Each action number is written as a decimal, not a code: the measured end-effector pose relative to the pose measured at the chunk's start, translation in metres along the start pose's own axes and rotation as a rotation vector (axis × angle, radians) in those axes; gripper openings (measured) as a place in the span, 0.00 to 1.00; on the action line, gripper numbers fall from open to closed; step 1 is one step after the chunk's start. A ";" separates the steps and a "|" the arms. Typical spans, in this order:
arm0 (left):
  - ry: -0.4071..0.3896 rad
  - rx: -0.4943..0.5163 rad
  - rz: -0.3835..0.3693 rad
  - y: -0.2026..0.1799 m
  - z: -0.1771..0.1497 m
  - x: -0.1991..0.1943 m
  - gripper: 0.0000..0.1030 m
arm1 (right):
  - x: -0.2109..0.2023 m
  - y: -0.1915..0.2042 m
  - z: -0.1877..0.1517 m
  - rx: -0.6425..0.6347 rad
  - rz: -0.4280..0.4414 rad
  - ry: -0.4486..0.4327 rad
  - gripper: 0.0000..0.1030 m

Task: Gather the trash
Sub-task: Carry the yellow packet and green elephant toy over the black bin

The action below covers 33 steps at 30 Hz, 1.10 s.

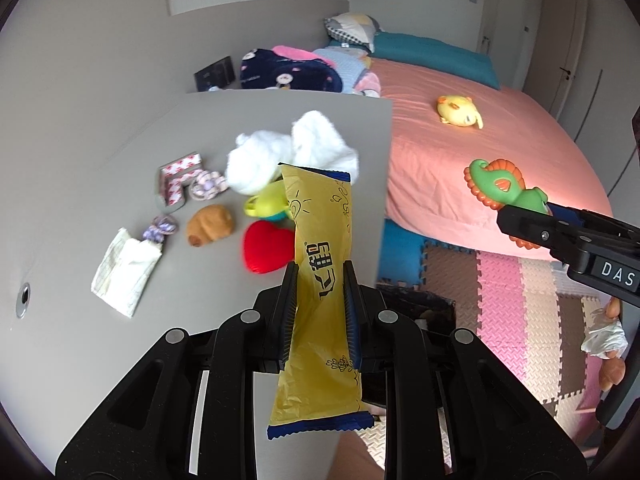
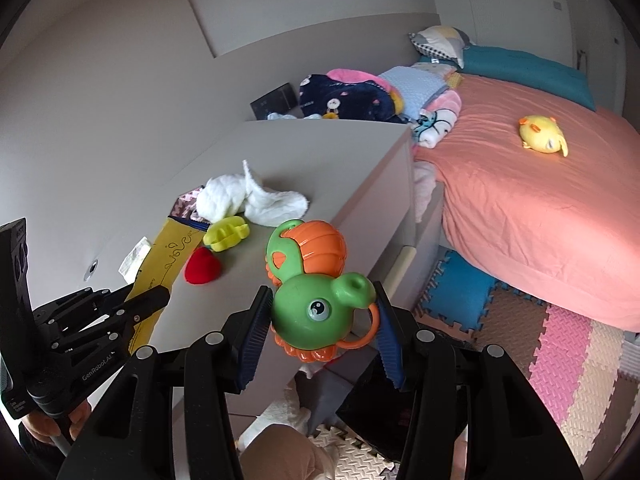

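While clamped mid-length in left tool (image 1: 317,280), yellow crinkly plastic snack wrapper (image 1: 320,280): light, limp, slippery; right tool (image 2: 320,320) gripping hard green-orange plastic toy (image 2: 316,280).

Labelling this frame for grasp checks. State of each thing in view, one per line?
left claw: shut on yellow wrapper
yellow wrapper: gripped mid-length, lifted, ends hanging free
right claw: shut on green toy
green toy: held by its head, off the cabinet
white cloth: crumpled on cabinet top
red heart: lying on cabinet top
paper packet: flat on cabinet top
yellow plush: lying on bed
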<state>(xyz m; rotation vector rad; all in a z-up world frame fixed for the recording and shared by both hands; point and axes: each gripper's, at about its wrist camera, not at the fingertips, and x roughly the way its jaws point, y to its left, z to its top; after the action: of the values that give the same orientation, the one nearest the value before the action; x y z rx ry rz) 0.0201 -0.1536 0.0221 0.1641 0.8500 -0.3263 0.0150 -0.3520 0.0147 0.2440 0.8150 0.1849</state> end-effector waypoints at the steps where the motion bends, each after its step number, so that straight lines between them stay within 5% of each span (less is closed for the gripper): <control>1: 0.000 0.008 -0.006 -0.005 0.001 0.000 0.20 | -0.002 -0.004 0.000 0.005 -0.006 -0.002 0.49; 33: 0.074 0.249 -0.245 -0.144 0.013 0.042 0.20 | -0.049 -0.104 -0.020 0.169 -0.183 -0.038 0.49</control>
<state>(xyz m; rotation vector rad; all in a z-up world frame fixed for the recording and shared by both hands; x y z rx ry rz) 0.0054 -0.3011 -0.0032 0.3057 0.9030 -0.6603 -0.0254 -0.4614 0.0058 0.3295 0.8116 -0.0608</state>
